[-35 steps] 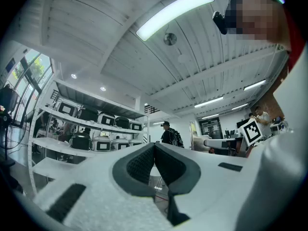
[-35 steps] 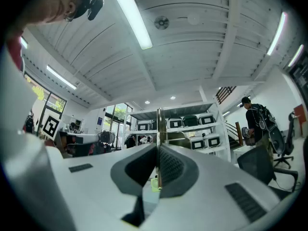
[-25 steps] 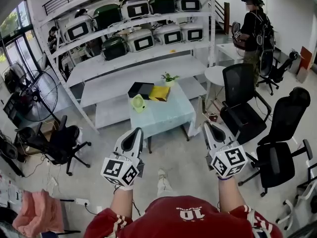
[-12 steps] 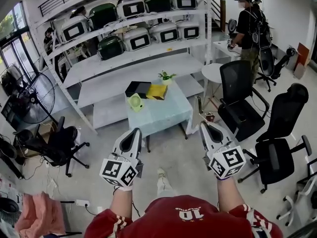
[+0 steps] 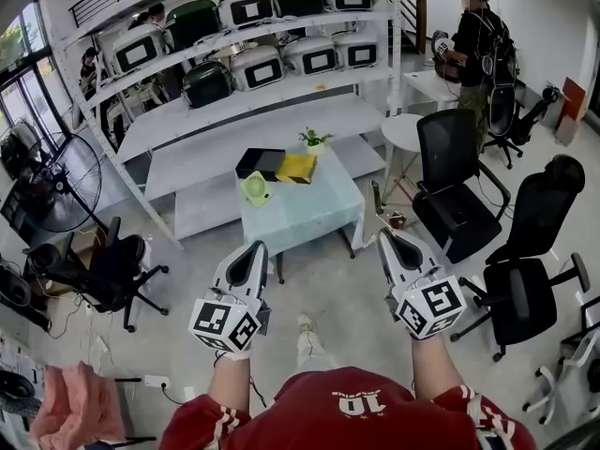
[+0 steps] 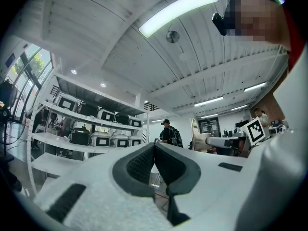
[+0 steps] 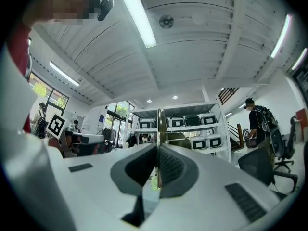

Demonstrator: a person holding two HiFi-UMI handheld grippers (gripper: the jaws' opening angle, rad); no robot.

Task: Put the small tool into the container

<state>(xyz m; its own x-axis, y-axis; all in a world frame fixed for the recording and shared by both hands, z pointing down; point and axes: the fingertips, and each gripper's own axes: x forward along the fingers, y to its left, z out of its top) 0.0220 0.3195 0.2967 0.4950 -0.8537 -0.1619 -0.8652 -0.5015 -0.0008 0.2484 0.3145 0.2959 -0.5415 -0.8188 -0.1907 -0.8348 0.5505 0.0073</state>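
A small table with a light blue cloth (image 5: 309, 218) stands ahead of me in the head view. On it lie a pale green small object (image 5: 255, 190), a yellow container (image 5: 297, 168), a black box (image 5: 261, 163) and a little potted plant (image 5: 315, 142). My left gripper (image 5: 255, 250) and right gripper (image 5: 386, 241) are held up well short of the table, over bare floor. Both are shut with nothing between the jaws. The left gripper (image 6: 154, 146) and the right gripper (image 7: 158, 150) each show their jaws pressed together, pointing toward the shelves.
White shelving (image 5: 253, 111) with several appliances fills the wall behind the table. Black office chairs stand to the right (image 5: 450, 181) (image 5: 539, 251) and one to the left (image 5: 103, 270). A fan (image 5: 66, 181) is at far left. A person (image 5: 478, 50) stands at the back right.
Both grippers stay shut and keep their place in front of me. The view has drifted slightly toward the table, and the person at the back right has shifted a little.
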